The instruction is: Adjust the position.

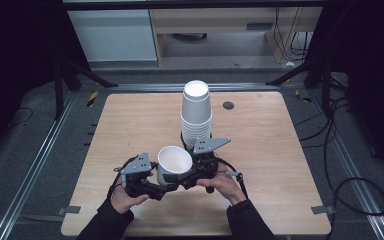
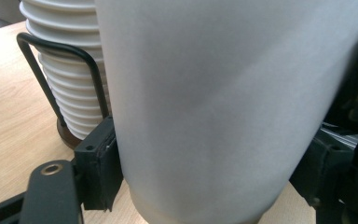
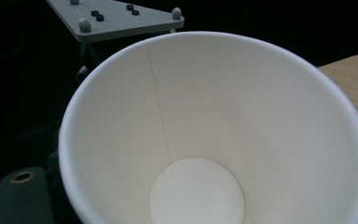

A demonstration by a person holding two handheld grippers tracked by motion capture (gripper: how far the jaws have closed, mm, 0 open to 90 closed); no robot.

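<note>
A light wooden table (image 1: 130, 130) with rounded corners fills the centre of the high view, on dark grey flooring between metal rails; pale cabinets stand along the top of the frame. A tall stack of white paper cups (image 1: 196, 112), bottoms up, stands just above the frame's centre.

A single white cup (image 1: 174, 162) is held mouth-up below the stack, between the two tools. The left gripper view shows its outer wall (image 2: 214, 107) clamped between that tool's black pads, with the stack (image 2: 70, 79) at upper left seated in a black wire holder (image 2: 58, 46). The right gripper view looks into the cup's empty interior (image 3: 214, 140).

The left gripper (image 1: 152, 187) is closed on the cup. The right gripper (image 1: 192, 177) touches the cup's right side; whether its jaws are apart or together cannot be told. Both hands enter from the bottom edge, sleeves dark.
</note>
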